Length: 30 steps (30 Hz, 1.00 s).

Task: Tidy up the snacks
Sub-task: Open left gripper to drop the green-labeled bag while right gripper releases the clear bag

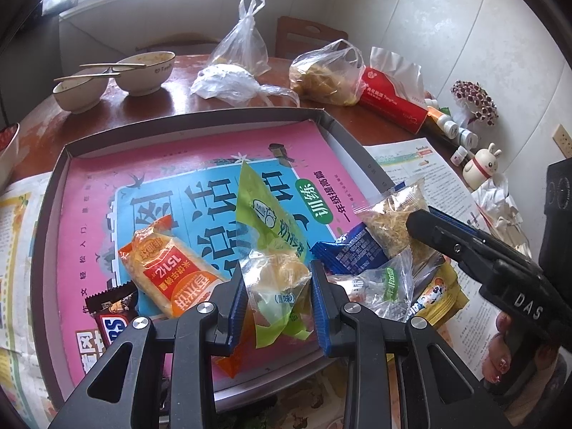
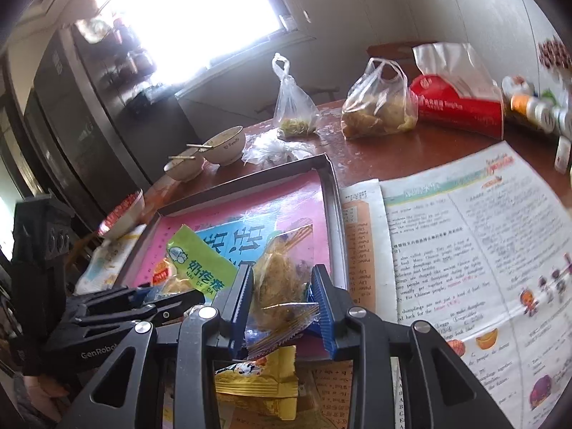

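Left gripper (image 1: pixel 279 298): jaws narrow, pads clamped on green-and-clear snack packet (image 1: pixel 275 268), raised above tray (image 1: pixel 57 178).
Right gripper (image 2: pixel 282 307): jaws narrow, clamped on clear packet of shredded snack (image 2: pixel 280 279), at tray's right edge.
Tray contents: orange cracker packet (image 1: pixel 171 271), Snickers bar (image 1: pixel 112 316).

1. Daylight pours in from the window (image 2: pixel 178 10) at the top left, blown out to pure white in the right wrist view.
2. The table (image 1: pixel 150 114) is evenly lit, with soft shadows.
3. Fisheye bending curves both views, and their corners go black.
4. The right edge of the right wrist view is blurred.
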Available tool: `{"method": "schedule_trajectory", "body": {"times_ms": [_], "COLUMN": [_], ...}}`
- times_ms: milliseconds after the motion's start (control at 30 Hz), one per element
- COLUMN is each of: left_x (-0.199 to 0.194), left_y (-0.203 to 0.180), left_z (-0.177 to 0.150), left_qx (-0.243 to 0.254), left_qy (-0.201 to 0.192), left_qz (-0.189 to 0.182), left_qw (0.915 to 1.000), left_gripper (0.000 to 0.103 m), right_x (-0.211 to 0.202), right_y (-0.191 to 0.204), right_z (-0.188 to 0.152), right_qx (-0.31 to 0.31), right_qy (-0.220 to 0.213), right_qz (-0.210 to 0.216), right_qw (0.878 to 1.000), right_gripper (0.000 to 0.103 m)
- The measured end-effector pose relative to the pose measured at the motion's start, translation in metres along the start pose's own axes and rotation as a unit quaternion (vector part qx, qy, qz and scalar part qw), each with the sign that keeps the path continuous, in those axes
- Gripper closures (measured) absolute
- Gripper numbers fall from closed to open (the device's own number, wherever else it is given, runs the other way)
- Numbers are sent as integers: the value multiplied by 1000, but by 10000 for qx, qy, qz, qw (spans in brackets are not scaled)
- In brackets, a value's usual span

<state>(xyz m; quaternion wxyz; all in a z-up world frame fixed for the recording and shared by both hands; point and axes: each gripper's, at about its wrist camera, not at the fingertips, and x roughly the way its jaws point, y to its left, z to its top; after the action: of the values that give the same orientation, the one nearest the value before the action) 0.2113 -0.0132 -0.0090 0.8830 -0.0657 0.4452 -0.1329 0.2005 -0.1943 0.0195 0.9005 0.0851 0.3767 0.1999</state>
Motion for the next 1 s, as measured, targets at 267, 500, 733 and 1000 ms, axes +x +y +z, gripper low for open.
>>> {"method": "schedule_trajectory", "body": {"times_ms": [267, 500, 733, 1000], "left_x": [-1, -3, -5, -8], "left_y": [0, 3, 3, 2], "left_z": [-1, -3, -3, -3], "left_qx": [-3, -61, -64, -67], "left_qy": [-2, 0, -21, -52], "left_qz": [20, 66, 111, 133], "left_qw": [10000, 10000, 9999, 9999], "left_gripper": [69, 61, 56, 49], "right_x": [-4, -5, -6, -9], "right_y": [10, 9, 11, 9], "right_z": [-2, -2, -2, -2], "right_qx": [-315, -302, -295, -251], "right_qy": [-39, -32, -25, -40], "right_qz": [-307, -340, -322, -324], "right_qw": [9990, 9990, 9990, 9992], "right_gripper": [68, 68, 68, 67]}}
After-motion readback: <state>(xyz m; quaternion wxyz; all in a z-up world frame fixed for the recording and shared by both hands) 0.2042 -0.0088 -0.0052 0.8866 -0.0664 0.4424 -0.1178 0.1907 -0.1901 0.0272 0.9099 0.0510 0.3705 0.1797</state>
